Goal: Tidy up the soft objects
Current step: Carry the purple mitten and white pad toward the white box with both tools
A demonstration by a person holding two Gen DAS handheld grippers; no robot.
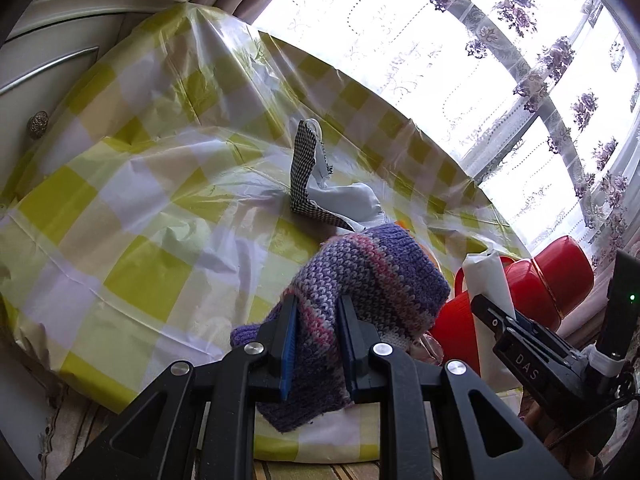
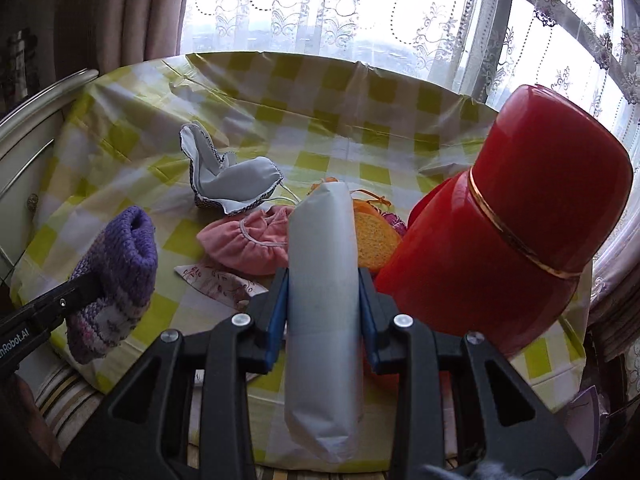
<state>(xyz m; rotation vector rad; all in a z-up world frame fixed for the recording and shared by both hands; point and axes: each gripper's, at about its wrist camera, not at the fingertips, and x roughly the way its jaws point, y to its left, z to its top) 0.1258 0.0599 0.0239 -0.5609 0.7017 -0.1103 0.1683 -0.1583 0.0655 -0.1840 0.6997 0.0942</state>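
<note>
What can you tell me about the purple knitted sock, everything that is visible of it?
The sock is thick and hand-knitted looking, of purple yarn with pink and pale lilac stripes. Its ribbed cuff is plain purple and gapes open at the top in the right wrist view. The left gripper is shut on it, pinching the knit between blue pads, so it hangs limp above the yellow checked tablecloth. Whether its lower end touches the cloth cannot be told. Nothing else touches it.

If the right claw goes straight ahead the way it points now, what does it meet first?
Probably the orange sponge, which lies just past the tip of the white roll that the right claw holds. The red container stands close on its right side; depth is unclear.
</note>
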